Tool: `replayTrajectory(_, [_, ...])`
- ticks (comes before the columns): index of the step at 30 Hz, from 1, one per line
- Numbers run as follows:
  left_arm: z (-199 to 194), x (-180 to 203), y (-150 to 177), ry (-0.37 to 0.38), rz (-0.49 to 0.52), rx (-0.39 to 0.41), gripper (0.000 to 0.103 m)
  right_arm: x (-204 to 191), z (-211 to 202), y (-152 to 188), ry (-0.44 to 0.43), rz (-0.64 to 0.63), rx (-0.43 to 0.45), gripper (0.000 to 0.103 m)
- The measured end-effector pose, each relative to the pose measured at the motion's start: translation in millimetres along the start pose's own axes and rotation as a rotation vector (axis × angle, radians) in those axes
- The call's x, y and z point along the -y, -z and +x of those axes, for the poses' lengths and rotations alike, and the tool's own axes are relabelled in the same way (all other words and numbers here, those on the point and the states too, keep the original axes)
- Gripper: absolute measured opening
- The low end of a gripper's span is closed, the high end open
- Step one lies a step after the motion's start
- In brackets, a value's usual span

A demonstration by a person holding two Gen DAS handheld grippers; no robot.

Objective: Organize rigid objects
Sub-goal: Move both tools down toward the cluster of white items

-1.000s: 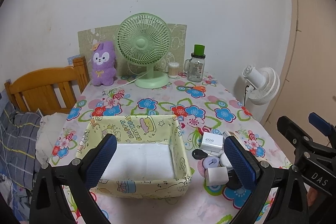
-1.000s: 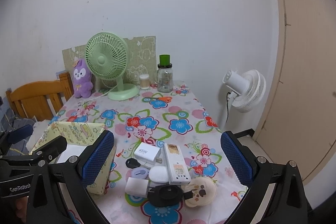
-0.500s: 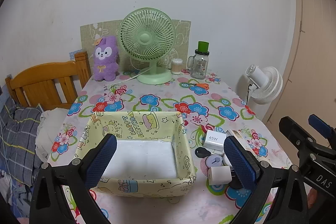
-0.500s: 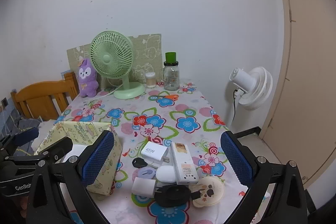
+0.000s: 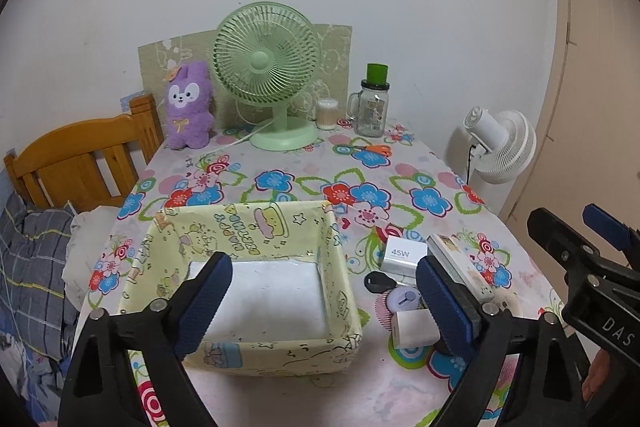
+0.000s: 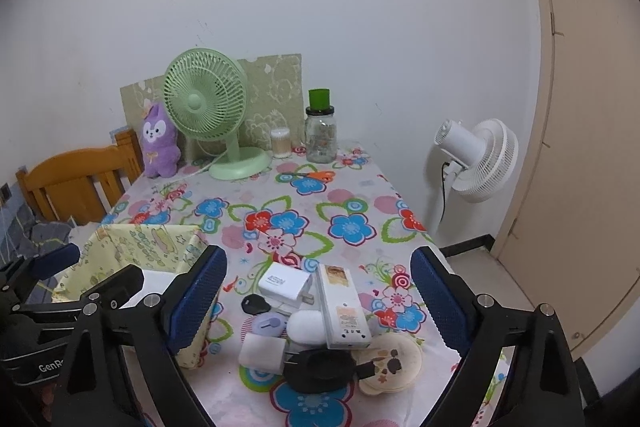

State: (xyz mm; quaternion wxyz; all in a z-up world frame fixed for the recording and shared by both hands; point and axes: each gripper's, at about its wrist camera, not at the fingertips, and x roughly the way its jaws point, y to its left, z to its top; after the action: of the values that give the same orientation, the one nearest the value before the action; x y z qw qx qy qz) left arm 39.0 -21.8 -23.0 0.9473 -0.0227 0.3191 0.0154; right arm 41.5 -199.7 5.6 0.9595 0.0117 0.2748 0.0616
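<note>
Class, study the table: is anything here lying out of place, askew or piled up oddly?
Yes. The small items beside the yellow box lie in an untidy heap: the white remote rests tilted across the charger and the white case. The orange scissors lie loose near the jar.

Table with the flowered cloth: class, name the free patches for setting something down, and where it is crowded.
Free: the cloth between the green fan and the yellow box, and the box's white floor. Crowded: the cluster beside the box, from the 45W charger to the black round case.
</note>
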Motion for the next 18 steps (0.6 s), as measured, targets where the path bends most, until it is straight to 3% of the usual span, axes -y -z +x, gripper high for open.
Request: replayTrajectory(18, [38.0, 55.7, 10.5, 0.101, 0.074, -0.082, 0.081, 36.7, 30.1, 10.2, 0.053, 0.005, -0.057, 0.089])
